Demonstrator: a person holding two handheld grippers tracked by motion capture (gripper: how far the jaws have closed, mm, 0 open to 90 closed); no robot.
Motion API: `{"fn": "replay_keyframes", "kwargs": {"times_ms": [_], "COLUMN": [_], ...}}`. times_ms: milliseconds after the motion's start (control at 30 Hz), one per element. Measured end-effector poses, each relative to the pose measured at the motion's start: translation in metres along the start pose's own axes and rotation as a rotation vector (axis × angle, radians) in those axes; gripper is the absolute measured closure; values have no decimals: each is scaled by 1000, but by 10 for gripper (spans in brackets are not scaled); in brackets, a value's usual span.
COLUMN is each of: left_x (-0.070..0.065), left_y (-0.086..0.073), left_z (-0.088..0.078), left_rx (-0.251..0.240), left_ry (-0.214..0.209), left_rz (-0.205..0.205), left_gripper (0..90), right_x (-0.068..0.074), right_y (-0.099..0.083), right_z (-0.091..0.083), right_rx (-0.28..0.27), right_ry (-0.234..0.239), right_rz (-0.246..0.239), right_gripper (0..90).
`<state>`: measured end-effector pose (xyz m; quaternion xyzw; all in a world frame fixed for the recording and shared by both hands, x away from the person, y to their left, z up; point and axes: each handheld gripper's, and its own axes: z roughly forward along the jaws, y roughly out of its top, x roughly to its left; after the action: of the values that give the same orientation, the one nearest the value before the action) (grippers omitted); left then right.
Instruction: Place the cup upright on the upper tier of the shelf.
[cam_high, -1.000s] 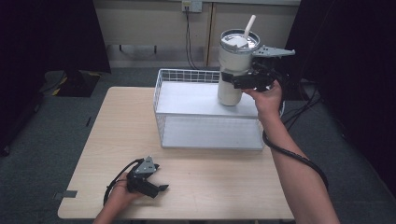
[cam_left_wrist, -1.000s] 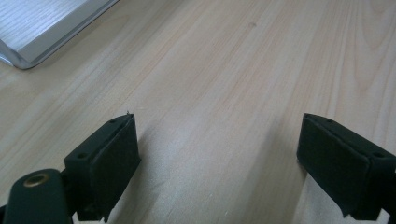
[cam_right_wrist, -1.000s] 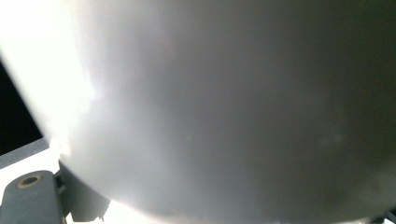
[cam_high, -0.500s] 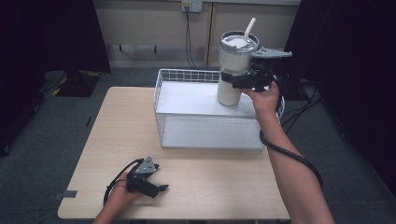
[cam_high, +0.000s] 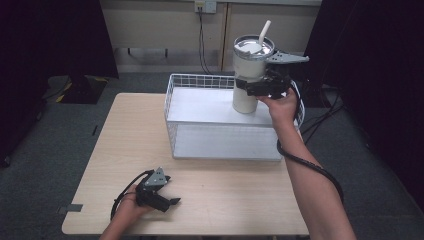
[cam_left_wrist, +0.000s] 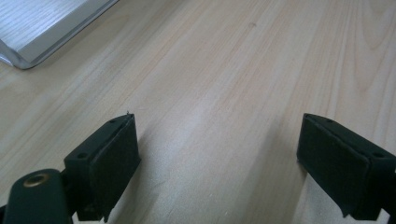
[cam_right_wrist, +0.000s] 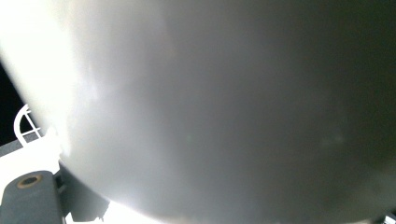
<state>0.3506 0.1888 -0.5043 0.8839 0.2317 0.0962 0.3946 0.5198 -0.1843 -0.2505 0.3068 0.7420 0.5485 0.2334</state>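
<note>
Clearly the work is partway through: the right gripper (cam_high: 252, 86) is clamping a tall white tumbler (cam_high: 248, 75) with a straw (cam_high: 263, 32) and holding it over the wire basket (cam_high: 200, 80), in the upper middle of the high view. Whether the tumbler's base is resting on the basket's white floor or hanging just above it is hard to tell. Judging by this, the grasp is done, and what is left is either setting the tumbler down and letting go, or carrying it clear of the basket.

In the right gripper view the tumbler's (cam_right_wrist: 233, 107) pale wall is pressing close to the lens, with a bit of basket wire (cam_right_wrist: 25, 123) at the left edge. The right forearm is stretching up from the lower right, hand gripping from the tumbler's right side. The left gripper (cam_high: 167, 200) is lying low on the table (cam_high: 125, 130) at lower left, jaws standing wide apart over bare wood (cam_left_wrist: 219, 93), holding nothing.
</note>
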Motion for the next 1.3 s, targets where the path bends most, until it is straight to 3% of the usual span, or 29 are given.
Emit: {"fn": "replay_keyframes", "kwargs": {"times_ms": [533,1300], "left_x": [0,0], "left_y": [0,0], "left_z": [0,0], "left_rx": [0,3], "left_ry": [1,1], "left_rz": [0,4], "left_gripper": [122,122], "right_x": [-5,-3], "right_y": [-4,-7], "right_z": [3,3], "right_rx": [-16,-29], "right_ry": [17,4], "right_rz": [32,11], "right_gripper": [98,96]}}
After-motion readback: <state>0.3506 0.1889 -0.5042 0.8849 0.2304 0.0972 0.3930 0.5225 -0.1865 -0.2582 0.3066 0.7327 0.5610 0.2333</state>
